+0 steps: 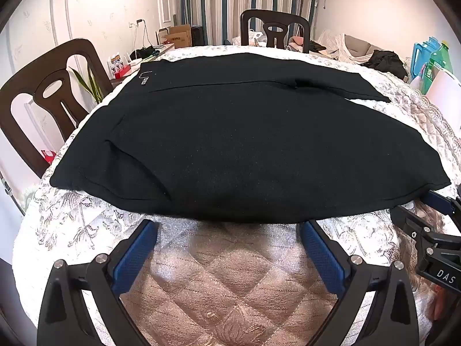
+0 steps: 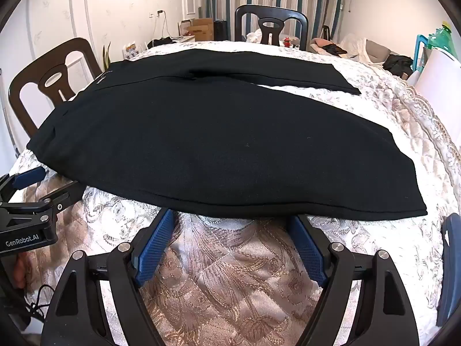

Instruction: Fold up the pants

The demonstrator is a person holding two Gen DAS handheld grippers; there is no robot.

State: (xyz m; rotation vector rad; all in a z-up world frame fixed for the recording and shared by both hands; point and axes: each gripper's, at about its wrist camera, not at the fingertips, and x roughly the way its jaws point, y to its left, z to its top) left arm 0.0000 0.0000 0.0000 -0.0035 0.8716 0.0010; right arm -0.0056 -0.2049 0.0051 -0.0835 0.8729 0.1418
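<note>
Black pants [image 1: 230, 144] lie flat on the quilted table cover, waistband to the left, two legs running right; they also show in the right wrist view [image 2: 219, 150]. My left gripper [image 1: 229, 225] is open, its blue pads just short of the near edge of the pants, toward the waist end. My right gripper [image 2: 232, 216] is open, its fingertips at the near edge of the near leg. Each gripper shows at the side of the other's view, the right one [image 1: 432, 230] and the left one [image 2: 34, 201]. Neither holds anything.
The table cover [image 1: 224, 288] is beige and white brocade. Dark wooden chairs stand at the left [image 1: 49, 92] and far side [image 1: 275, 28]. Bottles and a white board [image 1: 440, 86] sit at the right edge; clothes and boxes lie beyond the table.
</note>
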